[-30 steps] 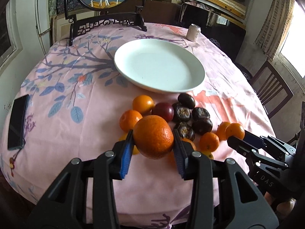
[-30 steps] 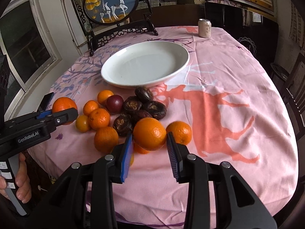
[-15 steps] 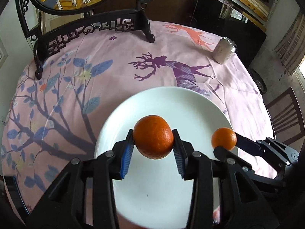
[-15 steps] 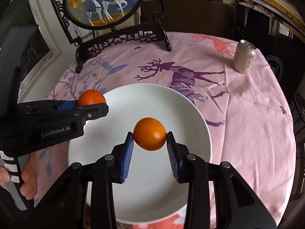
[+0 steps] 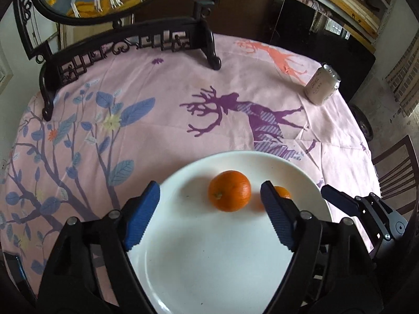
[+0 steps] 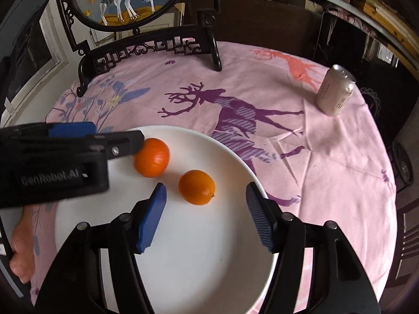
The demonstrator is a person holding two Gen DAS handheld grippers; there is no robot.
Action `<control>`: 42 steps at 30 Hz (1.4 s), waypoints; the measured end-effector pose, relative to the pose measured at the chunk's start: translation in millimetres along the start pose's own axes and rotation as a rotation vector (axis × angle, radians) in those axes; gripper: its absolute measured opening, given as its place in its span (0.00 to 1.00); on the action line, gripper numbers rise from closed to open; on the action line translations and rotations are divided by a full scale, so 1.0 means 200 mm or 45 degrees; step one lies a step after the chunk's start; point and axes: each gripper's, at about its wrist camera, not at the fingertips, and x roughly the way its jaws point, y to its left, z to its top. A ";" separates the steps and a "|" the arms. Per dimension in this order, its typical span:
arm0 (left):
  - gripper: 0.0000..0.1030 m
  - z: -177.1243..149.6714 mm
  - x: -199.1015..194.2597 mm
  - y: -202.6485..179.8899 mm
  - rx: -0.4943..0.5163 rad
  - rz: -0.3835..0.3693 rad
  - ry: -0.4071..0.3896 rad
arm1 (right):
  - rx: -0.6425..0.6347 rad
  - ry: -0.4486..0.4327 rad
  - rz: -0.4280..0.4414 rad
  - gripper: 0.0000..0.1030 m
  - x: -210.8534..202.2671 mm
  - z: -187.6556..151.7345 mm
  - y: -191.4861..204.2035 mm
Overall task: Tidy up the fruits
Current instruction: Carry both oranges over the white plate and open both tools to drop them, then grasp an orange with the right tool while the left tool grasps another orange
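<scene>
1. Over at the far left of the right wrist view, the left gripper (image 6: 104,141) is reaching in across the white plate (image 6: 199,256), its jaws standing wide apart and gripping nothing; the person's fingers (image 6: 22,246) are showing pink just below its black body.
2. Just past that gripper's tip, the larger orange (image 6: 152,157) is sitting loose on the plate, near the rim on the side away from the camera.
3. Moving right, the smaller orange (image 6: 197,187) is lying on the plate too, close beside the larger one but not touching it, and it is sitting ahead of the right gripper (image 6: 205,209), whose blue pads (image 6: 152,219) are spread wide with nothing between them.
4. From the left wrist view the same story is playing out: the larger orange (image 5: 229,191) is resting free between and beyond the open fingers, and the smaller orange (image 5: 282,192) is peeking out from behind the right-hand blue pad.
5. Further right, the right gripper (image 5: 337,198) is poking in over the plate's edge.
6. Beyond the plate, the pink tablecloth (image 6: 327,162) is showing its purple deer, a carved dark stand (image 6: 146,49) is standing at the back, and out at the far right a pale drink can (image 6: 336,94) is standing upright, well apart from the fruit.
</scene>
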 end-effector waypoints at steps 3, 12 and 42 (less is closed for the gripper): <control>0.82 -0.11 -0.22 0.03 0.007 -0.002 -0.069 | -0.008 -0.039 -0.036 0.64 -0.22 -0.10 0.02; 0.89 -0.94 -0.69 0.07 0.071 0.012 -0.230 | 0.047 -0.186 -0.168 0.90 -0.73 -0.83 0.31; 0.89 -1.54 -0.73 0.23 0.052 0.106 -0.129 | 0.101 0.015 0.158 0.39 -0.64 -1.35 0.57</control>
